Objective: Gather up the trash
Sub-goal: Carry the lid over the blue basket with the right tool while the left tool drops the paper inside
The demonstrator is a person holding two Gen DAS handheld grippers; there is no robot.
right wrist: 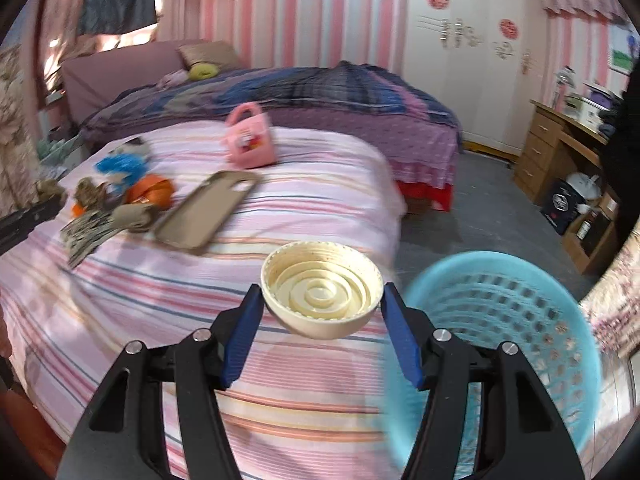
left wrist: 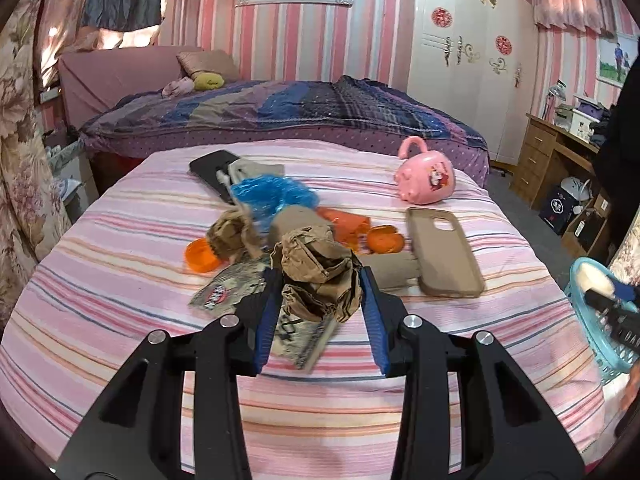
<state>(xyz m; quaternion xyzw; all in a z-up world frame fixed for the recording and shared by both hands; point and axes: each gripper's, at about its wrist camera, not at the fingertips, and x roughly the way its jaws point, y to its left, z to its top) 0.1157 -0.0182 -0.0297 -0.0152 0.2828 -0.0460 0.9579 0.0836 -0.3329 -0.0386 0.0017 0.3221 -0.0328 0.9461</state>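
Care now lies in carrying the cream lid (right wrist: 322,300), clamped in the right gripper (right wrist: 322,306) at frame centre, over the blue basket (right wrist: 520,320) at lower right before releasing, while the left gripper (left wrist: 320,284) grips crumpled brown paper (left wrist: 316,276).

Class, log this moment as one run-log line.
left gripper: holds crumpled brown paper | right gripper: holds cream lid | blue basket: beside bed
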